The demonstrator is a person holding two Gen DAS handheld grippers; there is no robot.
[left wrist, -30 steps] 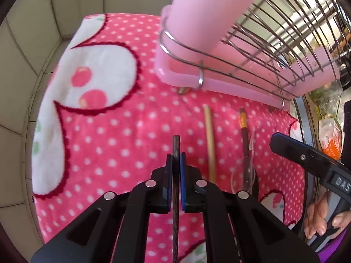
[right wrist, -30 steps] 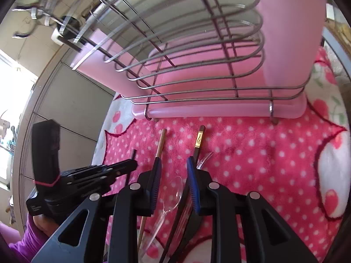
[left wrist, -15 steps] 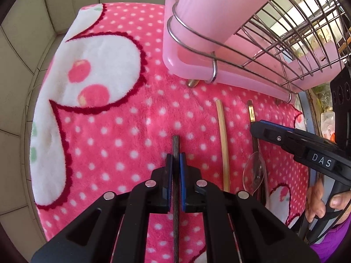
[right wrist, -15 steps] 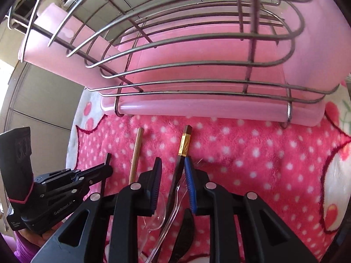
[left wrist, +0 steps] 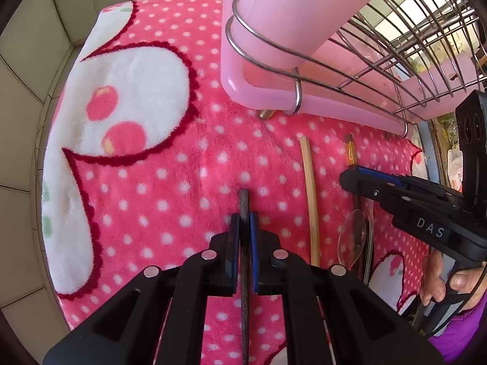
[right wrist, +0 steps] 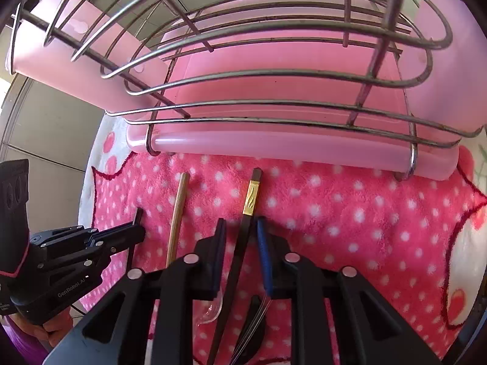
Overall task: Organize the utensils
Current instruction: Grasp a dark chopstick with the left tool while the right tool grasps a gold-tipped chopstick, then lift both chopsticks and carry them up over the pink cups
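- left gripper (left wrist: 243,228) is clamped on a dark chopstick (left wrist: 243,200), pads pressed to both sides, the stick running straight along the fingers with a short tip poking out front.
- that stick sits over the middle of the pink dotted blanket (left wrist: 152,182); whether it is lifted clear of the fabric i cannot tell.
- right gripper (right wrist: 240,234) is parted, jaws straddling a black chopstick (right wrist: 243,237) with a gold band, a gap showing on each side, nothing pinched yet.
- the black stick lies on the blanket near its rack-side edge, long axis almost in line with the right fingers, leaning a touch toward the right jaw, its far end just short of the pink tray (right wrist: 289,147) under the wire rack (right wrist: 243,76).
- that is the relation that counts: the stick is already between the pads and lengthwise to them, so by my reading the next move is a plain squeeze, no turning needed.
- just left of it lies a bamboo chopstick (right wrist: 178,210), parallel, between the two grippers and untouched.
- a clear spoon (left wrist: 351,237) and a fork (left wrist: 369,243) lie under the right gripper, touching the black stick's near end; a closing grab could drag them along.
- right hand is plainly the nearer one for the black stick; the left is busy and well apart from it.
- my guess: sorting is early, most pieces still on the blanket, none visible in the rack.
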